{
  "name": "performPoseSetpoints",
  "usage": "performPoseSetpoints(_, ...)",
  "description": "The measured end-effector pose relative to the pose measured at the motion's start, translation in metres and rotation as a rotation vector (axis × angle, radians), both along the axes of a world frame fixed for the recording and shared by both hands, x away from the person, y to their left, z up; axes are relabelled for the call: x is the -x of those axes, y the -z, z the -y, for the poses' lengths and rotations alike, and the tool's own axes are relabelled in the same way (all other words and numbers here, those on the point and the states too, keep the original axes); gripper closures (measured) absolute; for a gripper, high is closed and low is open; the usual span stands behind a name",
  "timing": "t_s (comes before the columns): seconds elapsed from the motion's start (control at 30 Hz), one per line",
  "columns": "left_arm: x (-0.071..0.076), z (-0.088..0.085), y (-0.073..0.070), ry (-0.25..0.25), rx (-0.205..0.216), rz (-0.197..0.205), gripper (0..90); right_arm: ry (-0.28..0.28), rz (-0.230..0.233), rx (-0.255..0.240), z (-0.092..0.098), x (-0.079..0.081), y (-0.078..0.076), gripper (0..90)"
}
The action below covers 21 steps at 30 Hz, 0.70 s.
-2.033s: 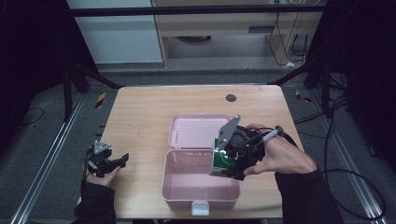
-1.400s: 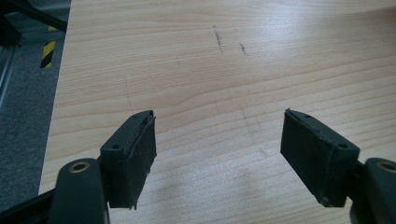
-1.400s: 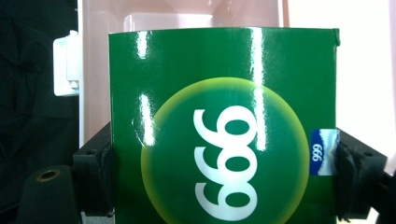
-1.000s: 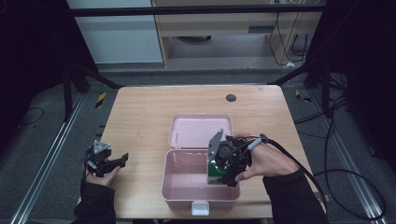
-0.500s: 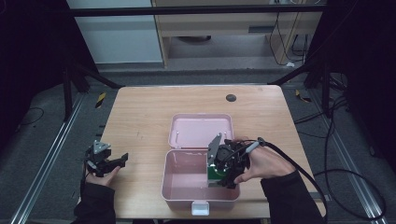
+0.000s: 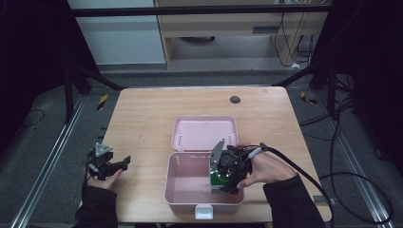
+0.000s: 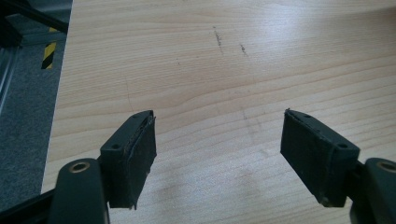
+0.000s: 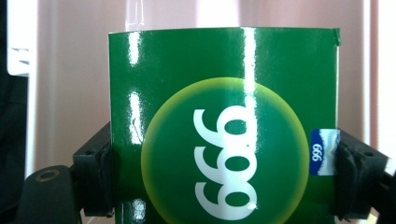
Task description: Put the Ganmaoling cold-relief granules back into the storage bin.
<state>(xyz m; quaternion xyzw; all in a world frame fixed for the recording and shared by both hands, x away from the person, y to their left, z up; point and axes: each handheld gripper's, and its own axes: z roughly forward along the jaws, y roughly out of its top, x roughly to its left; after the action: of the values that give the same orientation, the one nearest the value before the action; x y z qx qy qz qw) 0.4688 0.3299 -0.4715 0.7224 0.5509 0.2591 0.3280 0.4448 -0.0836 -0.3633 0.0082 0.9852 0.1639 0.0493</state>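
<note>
The right tool [image 6: 227, 178] is clamped on a glossy green cardboard box printed with a yellow-edged disc and white digits [image 8: 224, 126], one black jaw pressed to each narrow side of it, and it points down into the open pink plastic case [image 6: 183, 187] that sits at the near middle of the pale wooden bench [image 6: 142, 114]. From above, the green box [image 6: 219, 179] stands on edge in the right half of the case's tray, close to its right wall; whether it touches the tray floor I cannot tell. The person's right hand [image 6: 266, 167] wraps the tool from the right, with a black cable running off toward the near right edge of the bench. The case's hinged lid [image 6: 204, 133] lies flat and open just beyond the tray, and a white latch [image 6: 203, 211] sticks out from the tray's near side. Farther off, a small dark round spot [image 6: 235, 99] sits near the far edge of the bench. Well to the left, the left tool [image 6: 116, 165] is held at the near left edge, its jaws spread wide with bare wood between them [image 7: 219, 149], gripping nothing.
</note>
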Motion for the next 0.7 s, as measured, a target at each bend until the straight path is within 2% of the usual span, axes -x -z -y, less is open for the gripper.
performPoseSetpoints(0.13,0.0,0.0,0.0,0.001,0.0,0.001,25.9,-0.003,0.0,0.009,-0.002,-0.001,0.005,15.8)
performPoseSetpoints(0.27,0.0,0.0,0.0,0.001,-0.001,0.0,25.9,0.017,-0.012,-0.012,0.003,-0.004,0.01,15.6)
performPoseSetpoints(0.37,0.0,0.0,0.0,0.001,-0.001,-0.001,25.9,0.013,-0.004,0.011,0.003,-0.003,0.013,15.4)
performPoseSetpoints(0.7,0.0,0.0,0.0,0.001,-0.001,0.001,25.9,0.004,-0.018,0.055,-0.001,-0.006,0.021,14.7)
